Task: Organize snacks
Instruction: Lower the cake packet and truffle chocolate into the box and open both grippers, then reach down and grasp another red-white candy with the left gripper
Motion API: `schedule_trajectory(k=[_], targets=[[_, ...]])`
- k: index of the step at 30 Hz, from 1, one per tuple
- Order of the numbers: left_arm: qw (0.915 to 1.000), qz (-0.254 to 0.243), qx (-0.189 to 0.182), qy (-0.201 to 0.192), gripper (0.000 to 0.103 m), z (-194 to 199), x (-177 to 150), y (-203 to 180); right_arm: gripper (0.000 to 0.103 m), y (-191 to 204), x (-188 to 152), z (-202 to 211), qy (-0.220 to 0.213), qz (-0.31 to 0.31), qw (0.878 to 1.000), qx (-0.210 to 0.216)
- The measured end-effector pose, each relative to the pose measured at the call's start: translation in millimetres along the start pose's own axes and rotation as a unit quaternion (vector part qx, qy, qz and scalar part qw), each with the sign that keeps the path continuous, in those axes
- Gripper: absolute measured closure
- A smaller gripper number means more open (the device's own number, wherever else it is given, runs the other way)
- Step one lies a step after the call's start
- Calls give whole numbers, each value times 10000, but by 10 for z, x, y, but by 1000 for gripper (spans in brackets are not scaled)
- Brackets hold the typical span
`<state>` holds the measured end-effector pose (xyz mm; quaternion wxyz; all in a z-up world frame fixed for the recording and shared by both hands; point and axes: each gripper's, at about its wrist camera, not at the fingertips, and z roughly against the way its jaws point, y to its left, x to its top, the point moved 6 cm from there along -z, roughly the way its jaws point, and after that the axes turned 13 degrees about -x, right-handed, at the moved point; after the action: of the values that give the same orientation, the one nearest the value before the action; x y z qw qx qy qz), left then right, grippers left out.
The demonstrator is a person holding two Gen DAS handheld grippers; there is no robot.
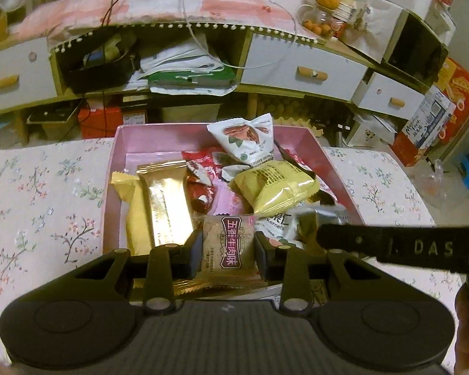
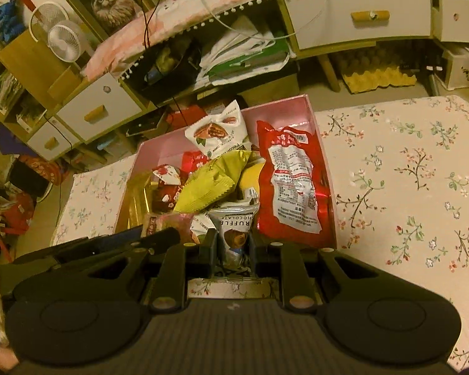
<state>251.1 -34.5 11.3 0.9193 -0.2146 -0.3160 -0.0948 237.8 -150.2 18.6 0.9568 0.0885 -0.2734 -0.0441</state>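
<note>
A pink box (image 1: pixel 118 156) (image 2: pixel 312 115) full of snack packets sits on the floral cloth. My left gripper (image 1: pixel 229 250) is shut on a brown packet with a maroon label (image 1: pixel 229 247), held over the box's near edge. My right gripper (image 2: pixel 233 247) is shut on a grey chocolate truffle packet (image 2: pixel 234 234), also at the near edge. Inside the box lie a gold bar (image 1: pixel 165 200), a yellow packet (image 1: pixel 278 184) (image 2: pixel 209 184), a white pecan packet (image 1: pixel 250 139) (image 2: pixel 217 132) and a big red packet (image 2: pixel 294 184). The right gripper's black finger (image 1: pixel 400 247) crosses the left wrist view.
The box rests on a table with a floral cloth (image 1: pixel 37 200) (image 2: pixel 406 172). Behind it stand white drawers with wooden handles (image 1: pixel 303 65) (image 2: pixel 359 18), an open shelf stuffed with papers (image 1: pixel 184 65), a fan (image 2: pixel 64 40) and cartons on the floor (image 1: pixel 428 125).
</note>
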Motion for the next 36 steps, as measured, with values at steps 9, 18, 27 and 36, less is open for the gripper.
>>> schedule_trajectory(k=[9, 18, 27, 36], targets=[[9995, -276, 5, -175, 51, 95, 15, -22, 75, -4, 22, 27, -288, 34, 9995, -128], [9996, 26, -117, -268, 48, 286, 40, -45, 67, -83, 83, 258, -324, -140, 9993, -97], [9996, 242, -63, -98, 44, 512, -114, -112, 57, 73, -50, 575, -361, 352, 9987, -114], [9975, 650, 5, 294, 38, 692, -471, -166, 51, 113, -251, 895, -394, 721, 9966, -102]])
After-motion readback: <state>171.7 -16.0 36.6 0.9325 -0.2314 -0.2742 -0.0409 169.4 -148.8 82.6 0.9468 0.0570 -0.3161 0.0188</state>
